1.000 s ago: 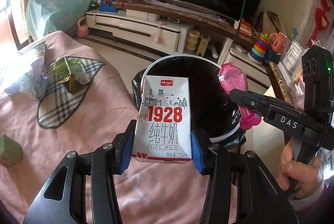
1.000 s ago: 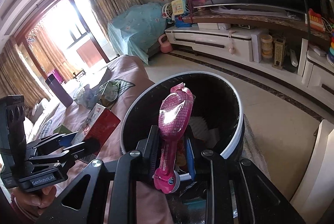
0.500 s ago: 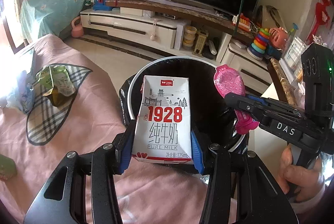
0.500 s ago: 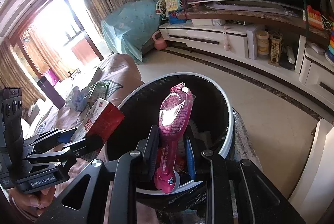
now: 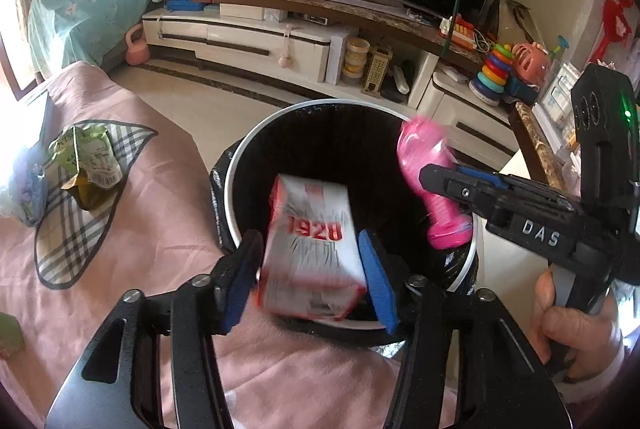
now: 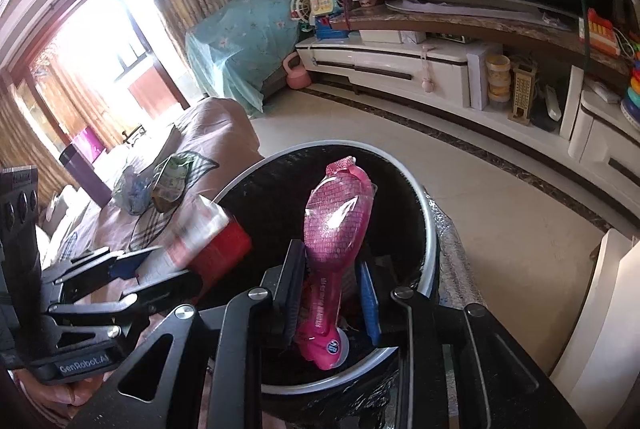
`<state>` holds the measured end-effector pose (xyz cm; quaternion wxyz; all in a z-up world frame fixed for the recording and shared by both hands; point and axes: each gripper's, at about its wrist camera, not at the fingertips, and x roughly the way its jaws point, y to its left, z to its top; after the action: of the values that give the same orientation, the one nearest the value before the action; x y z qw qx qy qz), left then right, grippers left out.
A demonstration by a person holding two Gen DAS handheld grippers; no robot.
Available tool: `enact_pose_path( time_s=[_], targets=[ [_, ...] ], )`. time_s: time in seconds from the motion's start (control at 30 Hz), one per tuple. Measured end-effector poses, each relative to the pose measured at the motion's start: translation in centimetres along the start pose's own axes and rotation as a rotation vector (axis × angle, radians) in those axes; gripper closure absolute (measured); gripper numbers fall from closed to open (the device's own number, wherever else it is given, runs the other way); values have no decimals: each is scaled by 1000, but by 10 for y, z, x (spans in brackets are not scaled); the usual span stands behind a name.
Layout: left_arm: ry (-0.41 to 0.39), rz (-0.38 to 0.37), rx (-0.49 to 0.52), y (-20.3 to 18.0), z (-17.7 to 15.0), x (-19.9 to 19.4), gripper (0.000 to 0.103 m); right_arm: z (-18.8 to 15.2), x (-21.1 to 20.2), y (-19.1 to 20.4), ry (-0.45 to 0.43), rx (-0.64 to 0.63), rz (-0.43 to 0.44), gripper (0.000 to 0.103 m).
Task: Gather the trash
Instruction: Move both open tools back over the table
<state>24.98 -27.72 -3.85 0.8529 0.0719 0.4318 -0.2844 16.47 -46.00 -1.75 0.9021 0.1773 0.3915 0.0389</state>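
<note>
Over the black bin [image 5: 340,133], both fingers have just been opening, loosing blurred "1928" carton [image 5: 312,249] and pink pouch [image 6: 334,241].

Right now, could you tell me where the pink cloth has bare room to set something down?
Bare pink cloth lies between the plaid mat and the trash bin. It is crowded on the mat's far end, around the green wrapper.
</note>
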Motion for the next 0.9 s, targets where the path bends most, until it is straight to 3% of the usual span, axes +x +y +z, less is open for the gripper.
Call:
enact_pose_path(
  time_s=[0.1, 0.23, 0.3, 0.5, 0.6, 0.9],
  targets=[
    [-24, 10, -5, 4, -5, -10, 40, 0, -4, -3, -16, 17, 8, 50],
    [-52, 17, -22, 13, -17, -27, 35, -4, -12, 1, -33, 27, 25, 47],
    [-61, 28, -33, 19, -26, -35, 34, -7, -16, 8, -44, 25, 38, 34],
    [-95, 63, -108, 46, -63, -64, 31, -18, -28, 36, -82, 6, 90, 16],
    [-96, 88, -146, 63, -82, -76, 30, -25, -30, 56, -85, -14, 118, 10],
    [-106, 152, -246, 116, -133, -116, 27, -48, -12, 113, -38, -65, 165, 5]
  ],
)
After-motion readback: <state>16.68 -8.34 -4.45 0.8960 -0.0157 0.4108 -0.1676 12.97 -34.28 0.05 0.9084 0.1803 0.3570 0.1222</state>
